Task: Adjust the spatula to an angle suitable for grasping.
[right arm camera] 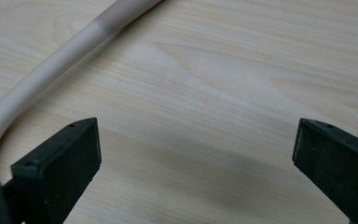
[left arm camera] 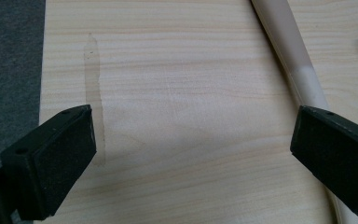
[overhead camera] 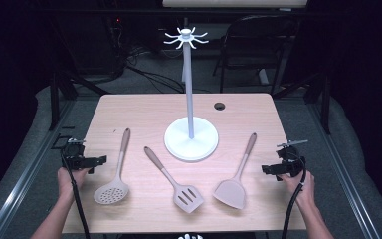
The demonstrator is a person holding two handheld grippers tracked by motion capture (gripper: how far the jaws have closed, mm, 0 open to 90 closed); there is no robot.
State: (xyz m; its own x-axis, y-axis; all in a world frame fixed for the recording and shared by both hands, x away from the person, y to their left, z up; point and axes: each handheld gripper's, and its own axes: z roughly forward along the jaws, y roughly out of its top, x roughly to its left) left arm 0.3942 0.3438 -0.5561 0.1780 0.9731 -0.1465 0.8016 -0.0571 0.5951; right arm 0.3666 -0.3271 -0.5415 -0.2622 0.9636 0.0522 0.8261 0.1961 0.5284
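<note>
My left gripper (overhead camera: 98,160) was black, boxy hardware with a black cable trailing back along my forearm. My right gripper (overhead camera: 267,169) matched it, topped by a thin grey plate, its thick black cable curling down past my wrist. Each jaw was a blocky black wedge with a matte pad and one small screw hole. My forearms were bare, no sleeves.
</note>
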